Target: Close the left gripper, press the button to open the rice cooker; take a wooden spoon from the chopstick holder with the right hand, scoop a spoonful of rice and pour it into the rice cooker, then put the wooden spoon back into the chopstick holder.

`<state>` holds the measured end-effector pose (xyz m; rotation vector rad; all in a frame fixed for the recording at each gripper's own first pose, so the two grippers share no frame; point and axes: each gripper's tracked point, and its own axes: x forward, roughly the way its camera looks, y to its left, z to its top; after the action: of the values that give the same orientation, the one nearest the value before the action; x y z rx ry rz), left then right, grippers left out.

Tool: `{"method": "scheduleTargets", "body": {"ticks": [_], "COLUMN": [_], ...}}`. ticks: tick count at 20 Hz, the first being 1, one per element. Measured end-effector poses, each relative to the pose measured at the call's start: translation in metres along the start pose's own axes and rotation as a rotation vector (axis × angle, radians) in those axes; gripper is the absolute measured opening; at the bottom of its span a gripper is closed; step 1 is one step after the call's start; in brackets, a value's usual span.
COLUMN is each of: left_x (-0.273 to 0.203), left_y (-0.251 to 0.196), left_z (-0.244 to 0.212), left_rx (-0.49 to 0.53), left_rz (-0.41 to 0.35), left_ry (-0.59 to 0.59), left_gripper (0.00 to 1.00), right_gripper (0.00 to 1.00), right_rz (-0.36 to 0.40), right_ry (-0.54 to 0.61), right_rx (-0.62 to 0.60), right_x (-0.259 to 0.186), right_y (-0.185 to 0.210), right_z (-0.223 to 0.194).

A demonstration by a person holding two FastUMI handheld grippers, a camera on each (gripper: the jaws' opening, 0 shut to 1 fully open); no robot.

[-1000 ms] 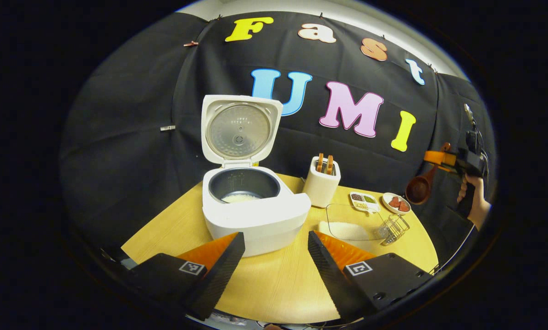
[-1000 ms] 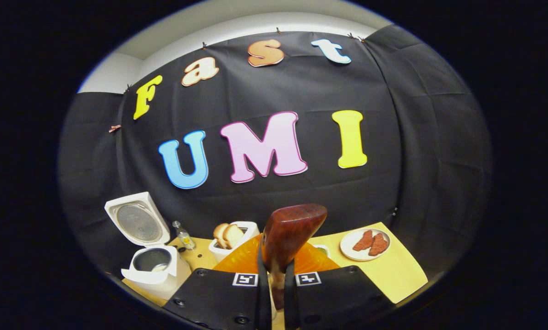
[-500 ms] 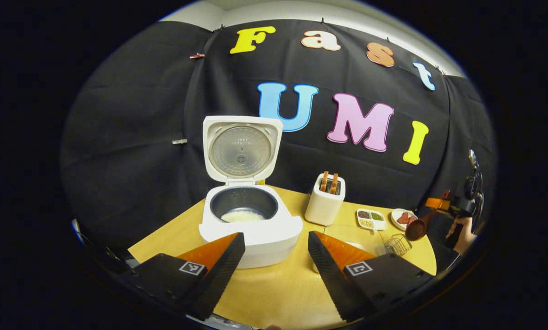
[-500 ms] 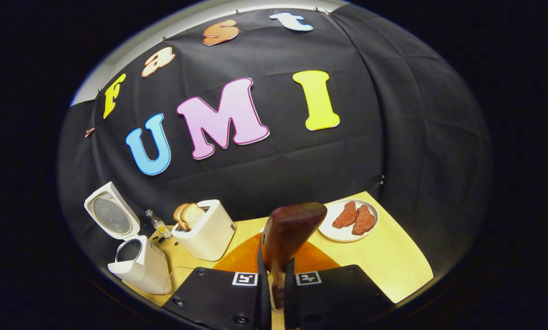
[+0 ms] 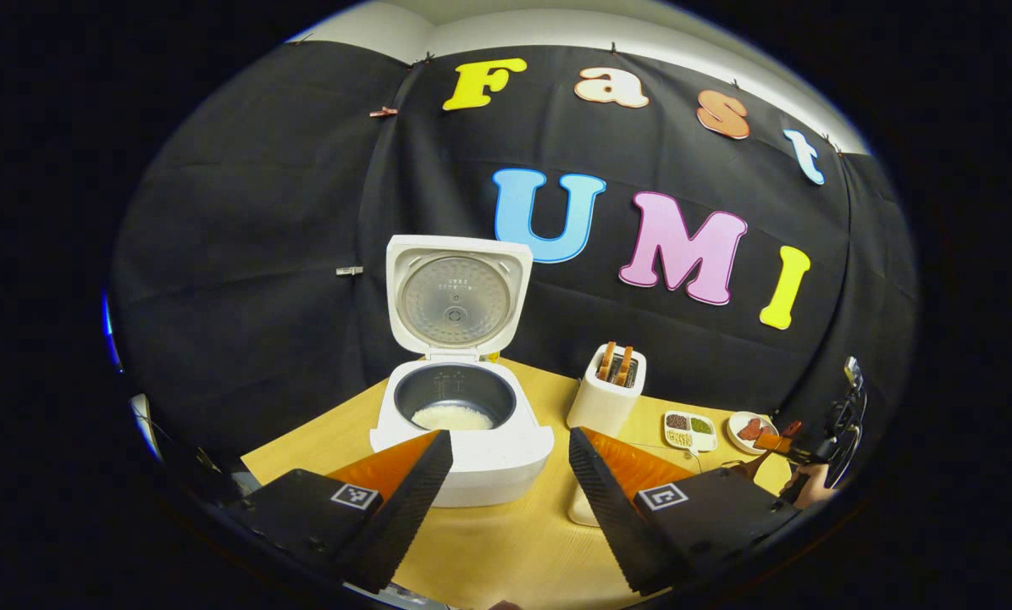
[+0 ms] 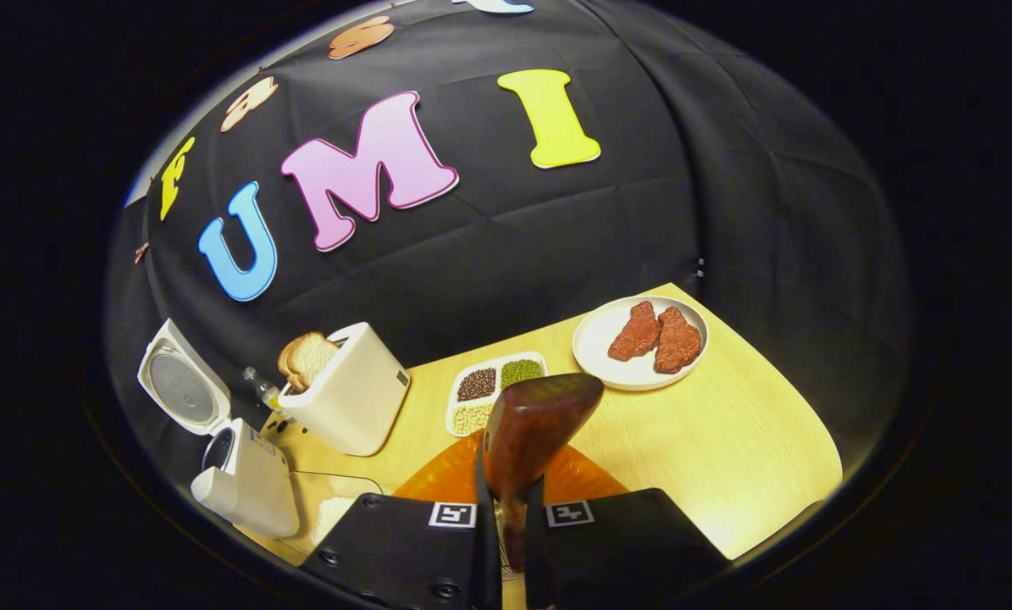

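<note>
Two fingers of the left gripper (image 5: 506, 474) are standing spread apart, holding nothing, in the left gripper view. The rice cooker (image 5: 461, 424) is sitting lower and smaller than a second ago, lid up, rice in the pot. Far right, the right gripper (image 5: 789, 445) is dropping toward the table (image 5: 506, 542).

In the right gripper view, the right gripper (image 6: 506, 517) is clamping the wooden spoon (image 6: 529, 436) by its handle, bowl raised. More tabletop is showing than before: the toaster (image 6: 345, 398), a divided dish (image 6: 489, 391), a plate (image 6: 641, 343). No legible label is appearing anywhere.
</note>
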<state>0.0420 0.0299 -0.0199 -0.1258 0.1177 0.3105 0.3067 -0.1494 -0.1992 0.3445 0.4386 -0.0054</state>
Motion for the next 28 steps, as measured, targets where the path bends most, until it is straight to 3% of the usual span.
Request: {"method": "scheduleTargets", "body": {"ticks": [4,10,12,15,20,23,28], "left_x": [-0.002,0.0,0.003,0.01,0.029,0.046,0.074], "left_y": [0.025,0.056,0.062,0.064,0.058,0.064,0.056], "left_z": [0.009,0.047,0.063,0.086,0.122,0.157,0.243], "left_rx": [-0.021,-0.007,0.011,0.031,0.042,0.017,-0.021], "left_rz": [0.067,0.118,0.124,0.111,0.063,0.09,0.003], "left_ry": [-0.014,-0.086,-0.11,-0.146,-0.183,-0.22,-0.348], "left_gripper": [0.95,0.96,0.96,0.96,0.95,0.95,0.95], "right_gripper": [0.16,0.25,0.67,0.97,0.99,0.99,0.98], "right_rz": [-0.01,-0.047,-0.052,-0.071,-0.11,-0.124,-0.178], "right_ry": [0.016,0.004,-0.021,-0.066,-0.123,-0.162,-0.224], "right_rx": [0.051,0.077,0.074,0.035,-0.045,-0.11,-0.206], "right_x": [0.01,0.0,-0.008,-0.029,-0.071,-0.1,-0.141], "right_y": [0.001,-0.01,-0.011,-0.016,-0.022,-0.021,-0.03], "right_z": [-0.009,-0.005,0.002,0.015,0.026,0.034,0.051]}}
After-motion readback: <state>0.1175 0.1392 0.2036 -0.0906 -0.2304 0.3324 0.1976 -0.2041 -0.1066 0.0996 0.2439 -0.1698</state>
